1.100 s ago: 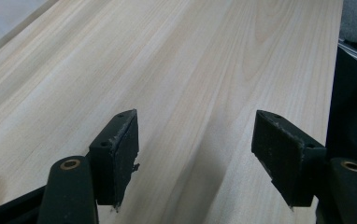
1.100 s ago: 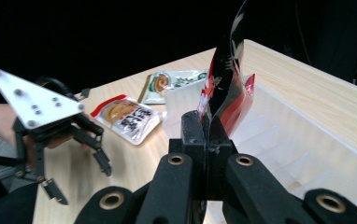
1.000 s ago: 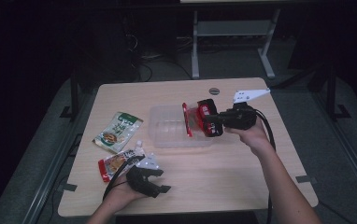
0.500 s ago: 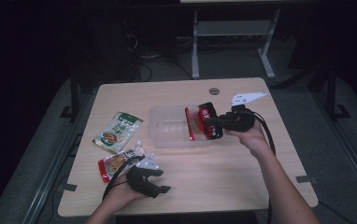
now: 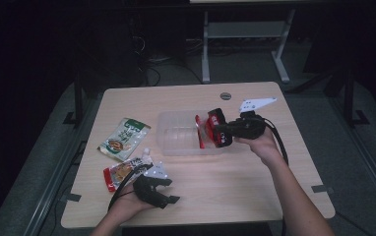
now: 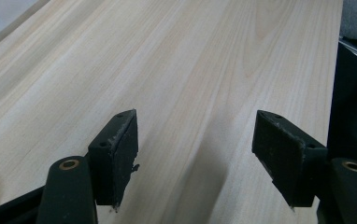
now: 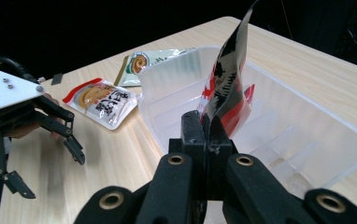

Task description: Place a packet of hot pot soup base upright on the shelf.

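Note:
My right gripper is shut on a red and black pouch and holds it above the right end of a clear plastic container. In the right gripper view the jaws pinch the pouch's lower edge, and the pouch stands upright over the container. My left gripper rests near the table's front edge, open with nothing in it. The left gripper view has its jaws wide apart over bare wood.
A green pouch lies left of the container. A red and white pouch lies just behind the left gripper. Both pouches, the green and the red and white, appear in the right gripper view. The left gripper stands beside them.
The right gripper has shifted slightly with the pouch over the container's right end. The left gripper has stayed where it was.

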Available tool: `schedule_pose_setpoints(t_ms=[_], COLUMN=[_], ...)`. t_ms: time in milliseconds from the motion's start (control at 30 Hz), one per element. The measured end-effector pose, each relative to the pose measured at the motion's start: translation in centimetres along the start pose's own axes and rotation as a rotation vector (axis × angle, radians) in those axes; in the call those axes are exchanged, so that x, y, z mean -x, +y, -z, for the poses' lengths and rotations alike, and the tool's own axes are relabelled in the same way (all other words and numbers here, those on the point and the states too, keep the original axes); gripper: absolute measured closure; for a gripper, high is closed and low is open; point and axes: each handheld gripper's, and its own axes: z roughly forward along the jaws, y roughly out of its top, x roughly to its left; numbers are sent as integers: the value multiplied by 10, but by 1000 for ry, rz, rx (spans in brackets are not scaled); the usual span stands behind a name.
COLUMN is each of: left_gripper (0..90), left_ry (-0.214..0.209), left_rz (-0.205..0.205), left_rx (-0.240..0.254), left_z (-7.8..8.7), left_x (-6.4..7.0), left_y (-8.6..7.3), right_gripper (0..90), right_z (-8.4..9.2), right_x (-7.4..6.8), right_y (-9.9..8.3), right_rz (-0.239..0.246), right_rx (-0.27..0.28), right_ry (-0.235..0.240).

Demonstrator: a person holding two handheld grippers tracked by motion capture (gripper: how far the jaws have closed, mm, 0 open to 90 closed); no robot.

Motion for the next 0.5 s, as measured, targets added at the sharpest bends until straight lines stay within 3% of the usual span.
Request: schedule_pose_setpoints(t_ms=[500], left_gripper=[310], left_ry=[-6], left_rz=[3], left_rx=[3], left_z=[-1], left_x=[0], left_y=[0], right_gripper=[900], right_z=[-18], right_x=[6], right_y=[0], right_rz=[-20], right_rx=[-26], right_ry=[-2])
